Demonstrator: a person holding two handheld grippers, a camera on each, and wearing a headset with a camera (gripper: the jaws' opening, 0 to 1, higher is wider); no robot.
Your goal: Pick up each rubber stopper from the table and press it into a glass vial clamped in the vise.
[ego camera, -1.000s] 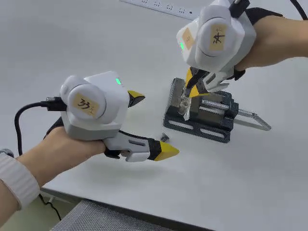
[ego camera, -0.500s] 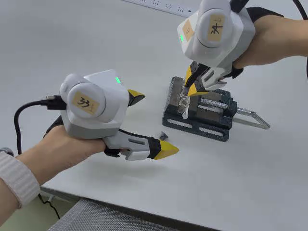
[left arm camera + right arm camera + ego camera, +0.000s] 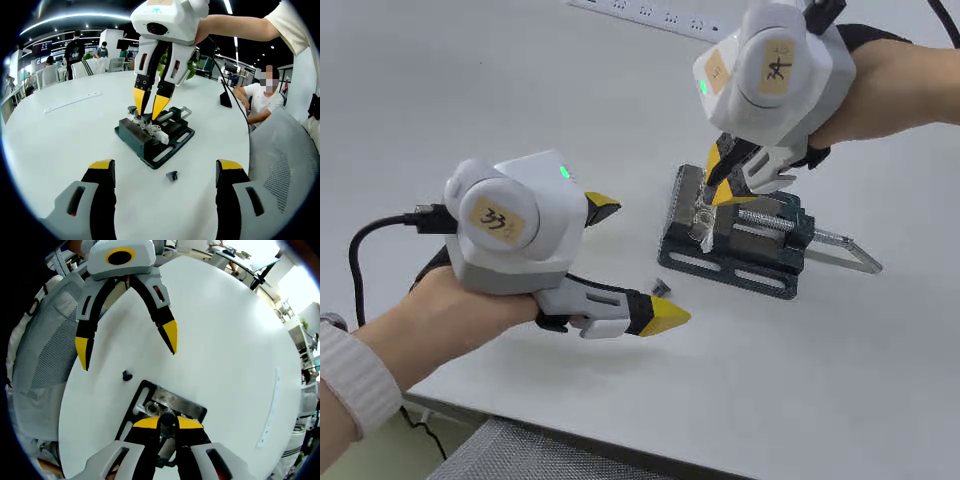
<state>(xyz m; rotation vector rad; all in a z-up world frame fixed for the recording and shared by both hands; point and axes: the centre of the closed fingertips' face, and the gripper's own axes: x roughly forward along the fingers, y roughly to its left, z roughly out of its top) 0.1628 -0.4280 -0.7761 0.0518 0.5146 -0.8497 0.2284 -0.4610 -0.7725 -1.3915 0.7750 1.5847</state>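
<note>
The right gripper point(image 3: 720, 183) pinches a dark rubber stopper point(image 3: 167, 418) between nearly closed jaws, just above the glass vials point(image 3: 151, 131) clamped in the black vise point(image 3: 750, 245). The left gripper point(image 3: 635, 262) hovers spread wide; a second stopper point(image 3: 661, 287) lies on the table point(image 3: 570, 100) near the vise

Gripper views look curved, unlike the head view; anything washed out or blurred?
Left gripper view: fisheye bows the white table, ceiling lights glare. Right gripper view: upper right washed out. Head view: undistorted, the black metal vise sharp.
</note>
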